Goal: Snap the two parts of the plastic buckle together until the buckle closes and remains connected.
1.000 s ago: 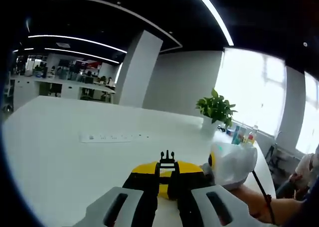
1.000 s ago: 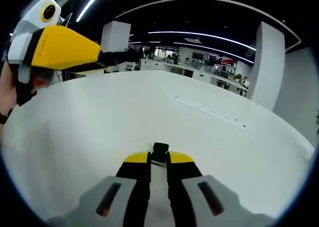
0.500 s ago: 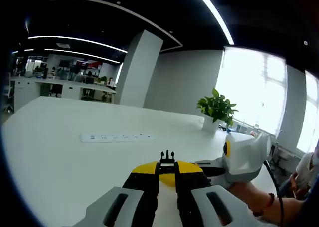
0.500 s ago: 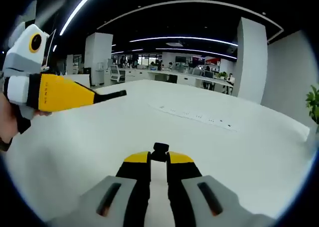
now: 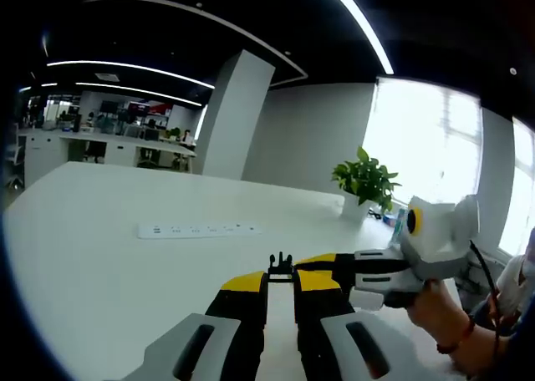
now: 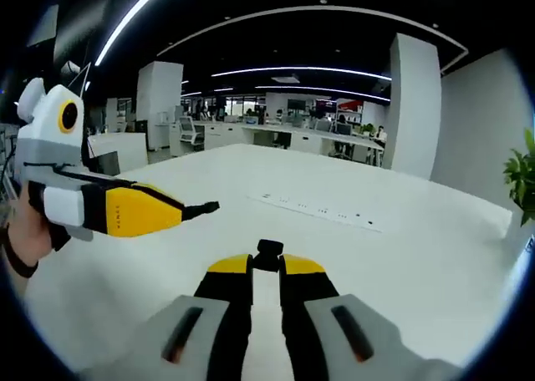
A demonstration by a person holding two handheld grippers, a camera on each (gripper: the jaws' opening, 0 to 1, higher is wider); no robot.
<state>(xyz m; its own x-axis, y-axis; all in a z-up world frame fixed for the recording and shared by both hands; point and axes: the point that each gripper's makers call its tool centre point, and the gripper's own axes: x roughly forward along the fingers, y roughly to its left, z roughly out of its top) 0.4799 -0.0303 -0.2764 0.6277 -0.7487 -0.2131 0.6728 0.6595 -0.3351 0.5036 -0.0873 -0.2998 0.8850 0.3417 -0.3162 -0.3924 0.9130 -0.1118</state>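
Note:
My left gripper (image 5: 281, 279) is shut on the black pronged buckle part (image 5: 281, 262), whose prongs stick up past the yellow fingertips. My right gripper (image 6: 267, 266) is shut on the other black buckle part (image 6: 268, 253). In the left gripper view the right gripper (image 5: 308, 265) comes in from the right, held by a hand (image 5: 441, 314), with its jaws pointing left just behind the prongs. In the right gripper view the left gripper (image 6: 191, 211) reaches in from the left with the pronged part (image 6: 206, 206) at its tip. A gap separates the two parts.
Under both grippers spreads a wide white table (image 5: 92, 256). A white power strip (image 5: 199, 229) (image 6: 322, 210) lies on it further out. A potted plant (image 5: 365, 180) stands at the table's far end by the window. A person sits at the far right (image 5: 514, 285).
In the left gripper view the right gripper swung from low behind my jaws to the right, jaws now pointing left. In the right gripper view the left gripper came down and nearer.

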